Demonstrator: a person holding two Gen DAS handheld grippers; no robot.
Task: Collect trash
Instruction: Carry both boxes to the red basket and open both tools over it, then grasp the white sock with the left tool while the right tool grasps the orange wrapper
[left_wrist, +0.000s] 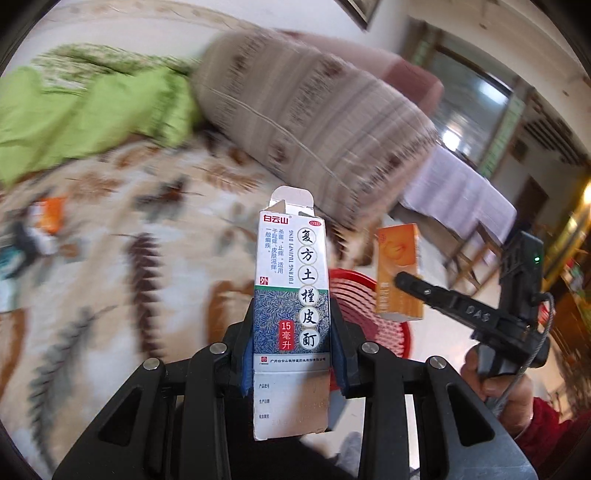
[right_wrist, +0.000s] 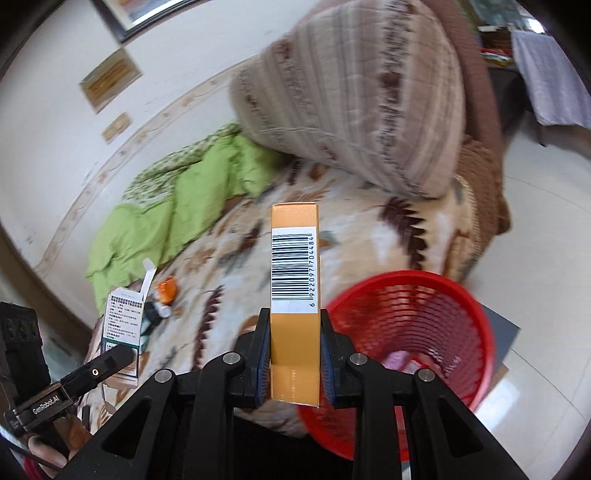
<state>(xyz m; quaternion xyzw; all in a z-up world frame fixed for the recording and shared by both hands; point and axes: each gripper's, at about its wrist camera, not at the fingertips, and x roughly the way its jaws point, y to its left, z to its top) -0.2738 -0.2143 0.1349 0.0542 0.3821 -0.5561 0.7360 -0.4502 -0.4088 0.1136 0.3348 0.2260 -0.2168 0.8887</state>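
So both claws are loaded rn. Left gripper (left_wrist: 291, 347) has the white-and-blue medicine box (left_wrist: 291, 295) pinched btwn its blue pads, box standing upright w/ its top flap open, sticking out well past the fingertips. The jaws are closed in on the box's sides, about halfway down its length. From the right wrist cam you can see that same box (right_wrist: 123, 332) over at the left edge, w/ the left claw's finger across its lower part.

Right gripper (right_wrist: 295, 354) is squeezing the orange box (right_wrist: 295, 295), barcode side facing the cam, also upright and clamped on its narrow sides near the bottom half. In the left cam that orange box (left_wrist: 400, 273) is off to the right, just beside the white one but not touching.

Red mesh basket (right_wrist: 443, 295) sits on the floor right at the bed's edge, below and to the right of the orange box; there's something pinkish inside it, too blurry to say what. In the left cam the basket (left_wrist: 354, 295) peeks out behind the white box.

More small stuff is on the leaf-print blanket (right_wrist: 229, 258), incl. an orange bit (right_wrist: 167, 290), near the green quilt (right_wrist: 166, 218). Big striped pillow (right_wrist: 354, 92) takes up the far end of the bed. Pale floor is open to the right of the basket.
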